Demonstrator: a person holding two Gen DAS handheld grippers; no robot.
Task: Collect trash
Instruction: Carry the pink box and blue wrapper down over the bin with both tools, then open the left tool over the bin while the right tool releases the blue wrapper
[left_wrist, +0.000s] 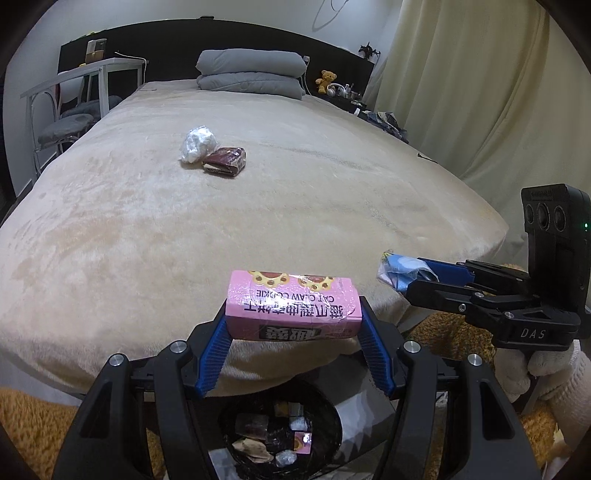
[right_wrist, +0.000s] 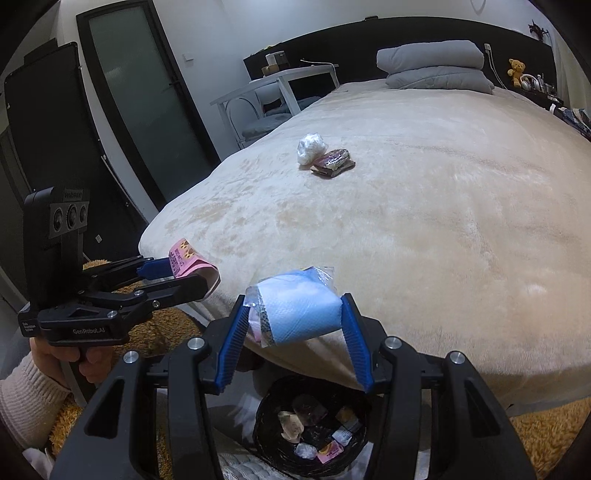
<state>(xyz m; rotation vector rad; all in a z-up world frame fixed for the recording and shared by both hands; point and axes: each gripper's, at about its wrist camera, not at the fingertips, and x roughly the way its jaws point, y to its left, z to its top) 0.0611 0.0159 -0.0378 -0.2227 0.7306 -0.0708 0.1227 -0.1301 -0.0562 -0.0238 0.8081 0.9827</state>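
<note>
Left tool (left_wrist: 293, 314): clamped on pink cookie box (left_wrist: 291, 304). Right tool (right_wrist: 295, 314): clamped on blue tissue pack (right_wrist: 301, 308). Both above black bin (right_wrist: 310, 432).

Dim, even indoor light; strong fisheye bending.
Corners are vignetted black; the bed (left_wrist: 258, 206) is evenly lit, shadows soft.

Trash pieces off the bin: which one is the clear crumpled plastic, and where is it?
The crumpled clear plastic wad lies mid-bed, touching the dark red wrapper; the pink cookie box and blue packet are gripper-held.
</note>
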